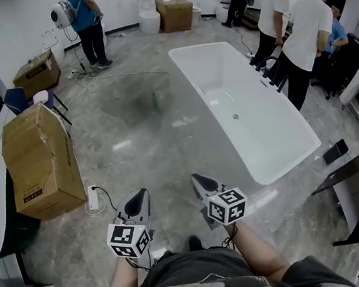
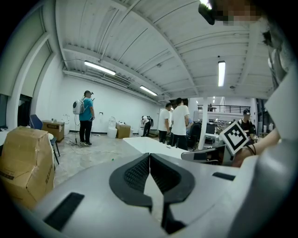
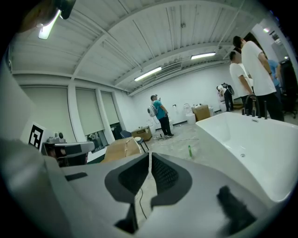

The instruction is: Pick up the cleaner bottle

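- Green cleaner bottle stands on the grey floor, left of the white bathtub and well apart from both claws.
- Left claw: jaws pressed together, nothing between them.
- Right claw: jaws likewise together, empty.

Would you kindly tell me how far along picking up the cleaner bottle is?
Nothing looks done: the green cleaner bottle stands on the floor beside the bathtub, well ahead of both grippers. In hand: nothing; the left gripper and right gripper are shut and empty. Left: approach, open a gripper, grasp and lift it.
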Motion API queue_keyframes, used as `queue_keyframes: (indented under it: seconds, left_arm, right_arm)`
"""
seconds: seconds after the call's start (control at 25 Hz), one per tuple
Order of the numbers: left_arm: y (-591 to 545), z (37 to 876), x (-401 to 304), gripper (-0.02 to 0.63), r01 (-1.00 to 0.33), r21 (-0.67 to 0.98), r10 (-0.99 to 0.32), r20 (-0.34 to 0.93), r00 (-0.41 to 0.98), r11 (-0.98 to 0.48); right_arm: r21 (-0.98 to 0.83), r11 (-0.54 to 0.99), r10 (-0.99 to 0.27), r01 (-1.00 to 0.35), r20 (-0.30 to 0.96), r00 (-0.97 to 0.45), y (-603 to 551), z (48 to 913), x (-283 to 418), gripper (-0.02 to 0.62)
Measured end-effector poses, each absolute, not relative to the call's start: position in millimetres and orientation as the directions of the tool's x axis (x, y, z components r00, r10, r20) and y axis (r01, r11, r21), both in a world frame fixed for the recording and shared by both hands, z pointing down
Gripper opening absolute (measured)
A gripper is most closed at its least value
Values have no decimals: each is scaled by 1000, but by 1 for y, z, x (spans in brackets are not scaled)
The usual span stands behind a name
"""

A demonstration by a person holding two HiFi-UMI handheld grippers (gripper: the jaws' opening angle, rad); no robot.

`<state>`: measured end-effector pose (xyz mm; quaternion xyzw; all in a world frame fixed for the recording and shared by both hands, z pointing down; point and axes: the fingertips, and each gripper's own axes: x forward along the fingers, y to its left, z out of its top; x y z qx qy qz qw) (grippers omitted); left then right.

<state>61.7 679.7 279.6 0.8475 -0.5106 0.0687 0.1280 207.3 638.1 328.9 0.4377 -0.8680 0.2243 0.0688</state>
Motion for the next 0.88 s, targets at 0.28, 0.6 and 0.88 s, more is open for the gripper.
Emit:
queue_keyframes:
  seconds: [0.28,0.6,0.88]
  left_arm:
    - [653,279,73,15,-916,122,-886,236,400,-381]
    - [629,288,51,15,-930,120,-898,242,367,-348]
    - [564,311,13,15,-911,192,-874,266,406,-365]
  right_arm:
    - [-340,514,-730,-788,310,-610,611,335,245,34]
    - [-372,510,-706,-775,334,-625,586,355,229,34]
    - [-368,456,-717,-810,386,-580,532,371,197,35]
